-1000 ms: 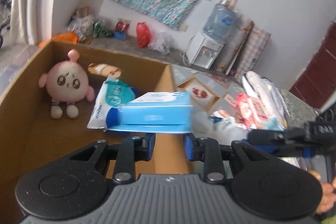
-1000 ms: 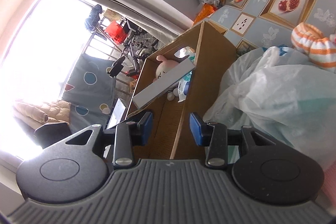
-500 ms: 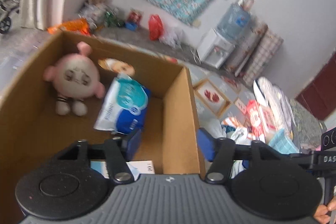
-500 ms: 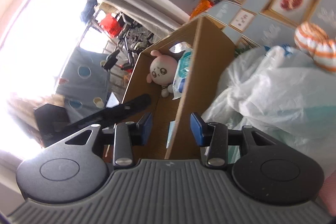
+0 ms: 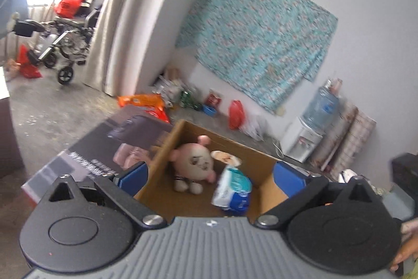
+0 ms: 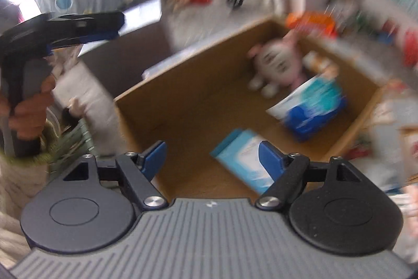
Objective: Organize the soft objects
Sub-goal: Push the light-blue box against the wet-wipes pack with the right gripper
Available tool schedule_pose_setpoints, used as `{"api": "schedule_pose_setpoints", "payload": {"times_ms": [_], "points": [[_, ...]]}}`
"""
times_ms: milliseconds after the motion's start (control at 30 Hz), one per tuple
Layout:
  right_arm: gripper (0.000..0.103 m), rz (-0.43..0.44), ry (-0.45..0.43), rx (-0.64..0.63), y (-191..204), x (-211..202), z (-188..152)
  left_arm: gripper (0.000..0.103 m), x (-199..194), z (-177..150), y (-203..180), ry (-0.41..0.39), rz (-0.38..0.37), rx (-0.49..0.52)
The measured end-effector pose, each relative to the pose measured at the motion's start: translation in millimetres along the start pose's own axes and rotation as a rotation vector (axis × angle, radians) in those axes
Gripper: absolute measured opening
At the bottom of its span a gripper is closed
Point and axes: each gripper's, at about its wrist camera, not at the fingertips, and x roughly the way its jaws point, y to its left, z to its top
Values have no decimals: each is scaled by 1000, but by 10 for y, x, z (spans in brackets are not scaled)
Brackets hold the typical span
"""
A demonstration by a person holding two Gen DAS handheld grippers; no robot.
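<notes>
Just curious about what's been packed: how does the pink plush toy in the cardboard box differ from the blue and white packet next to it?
The pink plush toy is round, with a face, ears and small feet; the blue and white packet is a printed plastic pack. The toy sits upright at the far end of the cardboard box; the packet lies tilted nearer the right wall. Both look soft, and neither gripper holds them.

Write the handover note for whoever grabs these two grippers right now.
Left gripper: open, empty, above the cardboard box.
Right gripper: open, empty, also over the box; this view is motion-blurred.
In the box: pink plush toy, blue-and-white soft pack, light blue tissue pack lying flat on the box floor, and a small packet at the far wall.
Done: those items are boxed.
Left: whatever soft items remain outside the box; they are too blurred here to identify.
</notes>
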Motion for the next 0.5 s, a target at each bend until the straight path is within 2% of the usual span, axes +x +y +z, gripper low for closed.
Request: {"api": "schedule_pose_setpoints", "payload": {"times_ms": [133,233,300,500], "points": [[75,47,191,43,131,676,191,103,-69,-131,194,-7,7,-18],[75,107,313,211,63,1089,221,103,-106,-208,329,-27,24,-21],[75,109,372,300,8,1306,245,103,-127,-252,426,-41,49,-18],[75,136,363,417,-71,1612,380,102,-181,-276,684,-58,83,-61]]}}
